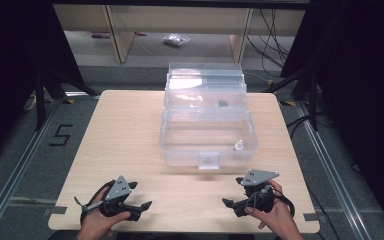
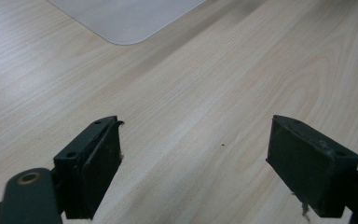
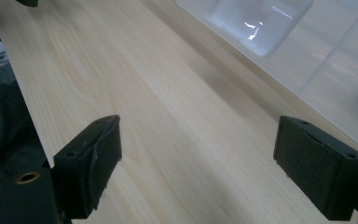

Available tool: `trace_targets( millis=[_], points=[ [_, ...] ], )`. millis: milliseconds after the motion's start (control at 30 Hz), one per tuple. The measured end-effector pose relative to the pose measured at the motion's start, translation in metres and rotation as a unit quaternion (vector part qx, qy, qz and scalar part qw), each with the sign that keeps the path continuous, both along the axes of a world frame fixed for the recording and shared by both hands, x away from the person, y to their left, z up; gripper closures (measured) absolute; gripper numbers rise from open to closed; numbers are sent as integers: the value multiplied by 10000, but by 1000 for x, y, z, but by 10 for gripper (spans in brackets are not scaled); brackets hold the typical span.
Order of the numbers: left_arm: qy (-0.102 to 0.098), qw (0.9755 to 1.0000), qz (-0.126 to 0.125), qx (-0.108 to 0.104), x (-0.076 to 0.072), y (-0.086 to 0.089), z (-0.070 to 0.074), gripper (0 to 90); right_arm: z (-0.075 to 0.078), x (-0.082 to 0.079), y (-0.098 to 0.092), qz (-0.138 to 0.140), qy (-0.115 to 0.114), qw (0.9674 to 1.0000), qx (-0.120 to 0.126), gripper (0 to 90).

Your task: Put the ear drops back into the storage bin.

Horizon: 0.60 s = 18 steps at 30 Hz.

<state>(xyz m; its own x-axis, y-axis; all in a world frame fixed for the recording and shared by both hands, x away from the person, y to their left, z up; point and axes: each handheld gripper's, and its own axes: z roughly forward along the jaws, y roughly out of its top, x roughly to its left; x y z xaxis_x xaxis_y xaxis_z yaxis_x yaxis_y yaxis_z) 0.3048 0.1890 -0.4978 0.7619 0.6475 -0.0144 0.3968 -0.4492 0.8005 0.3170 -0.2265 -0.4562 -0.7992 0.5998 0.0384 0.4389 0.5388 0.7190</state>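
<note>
1. Grippers rested low over the near edge of the wooden table: left gripper and right gripper, jaws spread wide, nothing between them.
2. Clear plastic box stood open mid-table, just beyond them, a small white bottle inside.

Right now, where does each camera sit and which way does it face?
High view: above the person's side, looking forward and down at the table and clear box; both hands show, with the left hand-held gripper and right hand-held gripper.
Left gripper view: rides the left hand-held gripper, looking low across bare tabletop; its open jaws show.
Right gripper view: rides the right hand-held gripper, facing the box's front; open jaws show.
Shared: the high and right gripper views both show the box's latch.
</note>
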Motion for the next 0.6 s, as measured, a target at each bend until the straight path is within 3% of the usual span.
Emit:
trace_targets(
  millis=[33, 367, 467, 600],
  points=[
    [-64, 10000, 45, -32, 0, -1, -1, 169, 0, 0, 0, 3, -33, 10000, -21, 160],
    [-33, 10000, 19, -24, 0, 0, 0, 167, -7, -5, -2, -19, 93, 10000, -4, 160],
    [-30, 10000, 11, -27, 0, 0, 0, 165, -8, -5, -4, 28, -8, 10000, -52, 160],
    [-20, 10000, 21, -1, 0, 0, 0, 161, -10, -7, -4, -76, 59, 9999, -48, 160]
  ],
)
